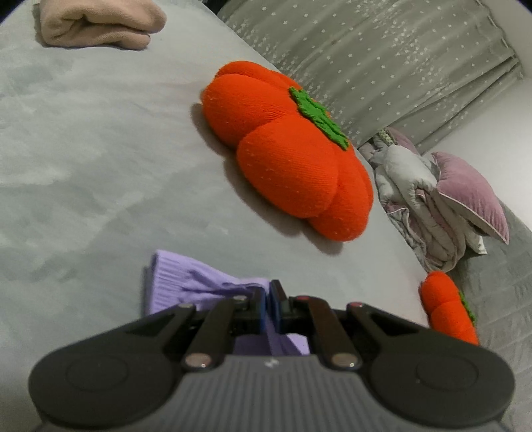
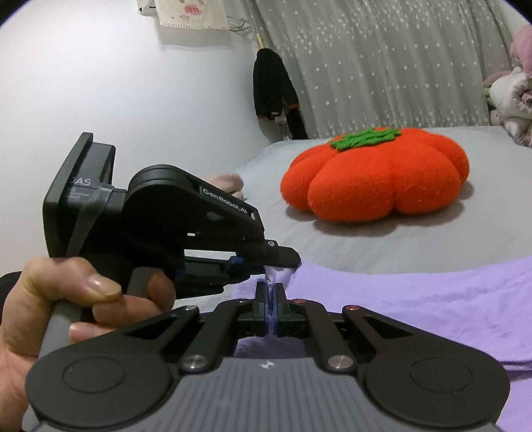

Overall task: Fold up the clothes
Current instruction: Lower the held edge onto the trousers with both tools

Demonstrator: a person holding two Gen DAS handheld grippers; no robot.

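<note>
A lilac knit garment lies on the grey bed. My right gripper is shut on a pinched fold of it. My left gripper is shut on the same garment, whose ribbed edge sticks out to the left of the fingers. In the right wrist view the left gripper comes in from the left, held by a hand, and grips the fabric right above the right gripper's tips. The two grippers are almost touching.
A big orange pumpkin cushion lies on the bed beyond the garment. A folded beige garment sits at the far left. A second orange cushion, a quilt pile and a pink pillow are at the right. Starred curtain behind.
</note>
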